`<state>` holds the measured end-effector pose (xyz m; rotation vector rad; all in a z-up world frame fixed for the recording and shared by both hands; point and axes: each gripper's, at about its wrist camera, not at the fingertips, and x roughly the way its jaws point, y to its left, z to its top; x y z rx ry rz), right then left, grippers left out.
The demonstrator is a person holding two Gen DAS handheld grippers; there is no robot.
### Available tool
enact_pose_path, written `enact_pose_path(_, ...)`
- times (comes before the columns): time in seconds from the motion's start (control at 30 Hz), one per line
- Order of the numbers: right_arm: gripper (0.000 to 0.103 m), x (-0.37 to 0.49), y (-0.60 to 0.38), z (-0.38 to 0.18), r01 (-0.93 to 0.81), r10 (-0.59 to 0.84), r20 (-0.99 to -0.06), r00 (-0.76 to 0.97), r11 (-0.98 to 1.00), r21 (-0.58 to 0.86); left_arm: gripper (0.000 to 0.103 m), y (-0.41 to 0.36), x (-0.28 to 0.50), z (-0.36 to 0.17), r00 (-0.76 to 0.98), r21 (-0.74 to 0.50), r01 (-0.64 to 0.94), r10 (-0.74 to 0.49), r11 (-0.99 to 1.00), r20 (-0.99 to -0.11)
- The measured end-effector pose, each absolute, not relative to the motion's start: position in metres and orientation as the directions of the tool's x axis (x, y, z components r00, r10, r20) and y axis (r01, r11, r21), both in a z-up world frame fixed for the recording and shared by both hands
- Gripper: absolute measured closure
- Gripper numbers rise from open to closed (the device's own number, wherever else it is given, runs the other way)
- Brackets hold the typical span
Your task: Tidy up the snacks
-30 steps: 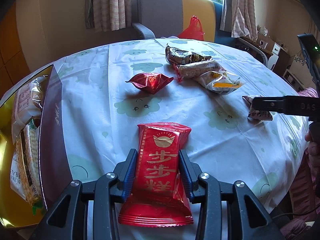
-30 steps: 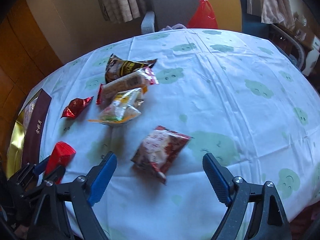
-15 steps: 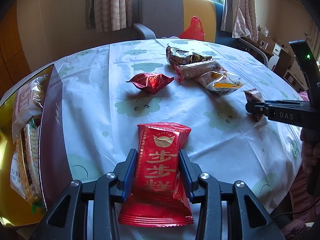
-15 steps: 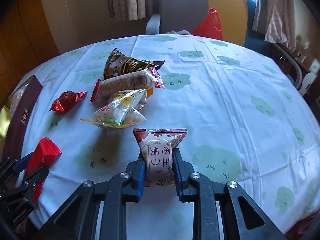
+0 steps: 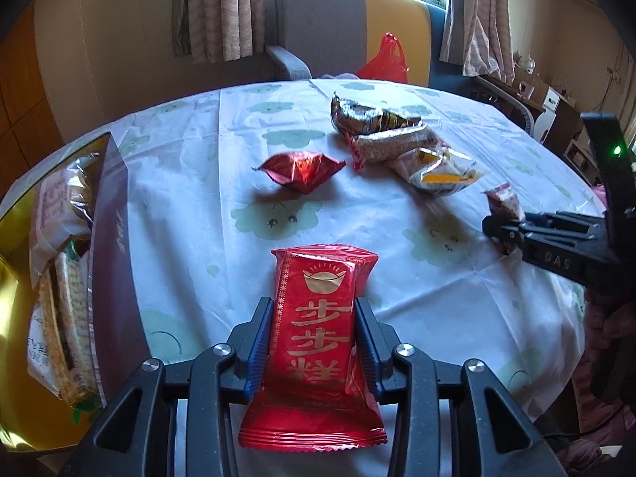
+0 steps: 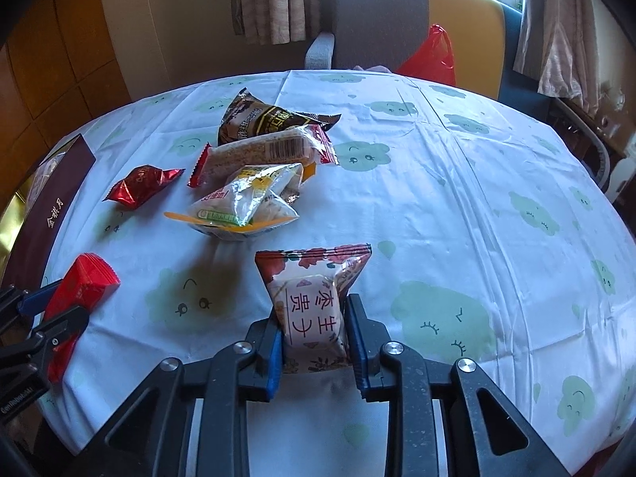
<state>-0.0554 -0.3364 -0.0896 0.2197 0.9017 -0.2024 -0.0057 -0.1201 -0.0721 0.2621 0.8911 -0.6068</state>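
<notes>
Between the right gripper's [image 6: 314, 318] jaws, the floral snack packet [image 6: 314, 298] is now clamped.

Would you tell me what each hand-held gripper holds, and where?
Left hand-held gripper: red snack packet, by its long sides. Right hand-held gripper: floral snack packet, likewise.

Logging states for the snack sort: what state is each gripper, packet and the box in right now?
left gripper: shut on the red packet.
right gripper: shut on the floral packet, jaws just closed.
red foil candy: loose on the tablecloth.
brown, barcode and clear-yellow packets: loose, piled touching.
gift box: open, packets inside.
</notes>
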Motion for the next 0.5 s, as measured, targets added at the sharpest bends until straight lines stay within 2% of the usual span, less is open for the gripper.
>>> enact_pose_path(0.2,0.074,-0.059,-0.337,-0.09,0.259,-0.074,-0.781,0.619,0.959,0.114,0.063,-0.105,-0.008,-0.031,0.546,-0.042,0.538,-0.385,0.842,-0.744)
enact_pose_path(0.5,0.074,-0.06,-0.334,-0.091,0.254,-0.092,-0.775,0.626,0.963,0.091,0.063,-0.055,0.004,0.012,0.689,0.029,0.347,-0.235,0.937,-0.685)
